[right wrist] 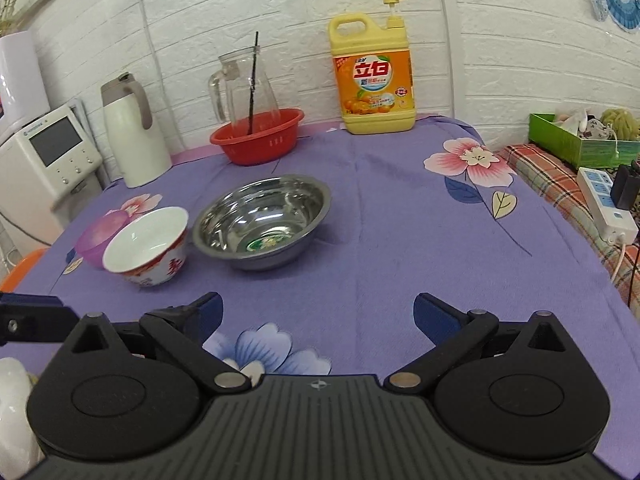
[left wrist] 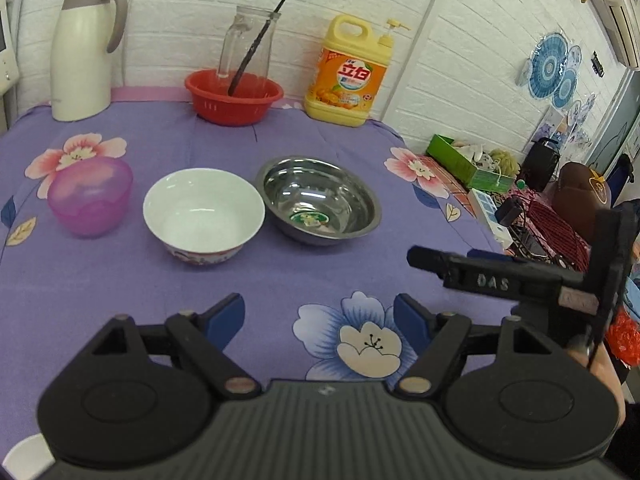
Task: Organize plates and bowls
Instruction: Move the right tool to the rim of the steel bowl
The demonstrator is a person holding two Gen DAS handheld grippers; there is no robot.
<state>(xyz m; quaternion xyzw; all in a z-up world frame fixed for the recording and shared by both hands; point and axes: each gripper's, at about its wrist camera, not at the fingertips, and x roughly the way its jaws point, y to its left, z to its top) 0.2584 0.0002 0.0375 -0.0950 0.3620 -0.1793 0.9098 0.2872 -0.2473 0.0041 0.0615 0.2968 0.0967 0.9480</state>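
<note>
Three bowls stand in a row on the purple flowered tablecloth (left wrist: 168,300): a purple plastic bowl (left wrist: 91,196), a white ceramic bowl (left wrist: 204,214) with a red pattern outside, and a steel bowl (left wrist: 318,199). In the right wrist view they show as the purple bowl (right wrist: 102,236), the white bowl (right wrist: 148,246) and the steel bowl (right wrist: 262,222). My left gripper (left wrist: 319,314) is open and empty, hovering near the table's front, well short of the bowls. My right gripper (right wrist: 318,312) is open and empty, to the right front of the steel bowl.
At the back stand a white thermos jug (left wrist: 86,52), a red basket (left wrist: 234,96) holding a glass pitcher (left wrist: 250,42), and a yellow detergent bottle (left wrist: 352,72). A green box (right wrist: 580,138) and a power strip (right wrist: 606,202) lie right of the table.
</note>
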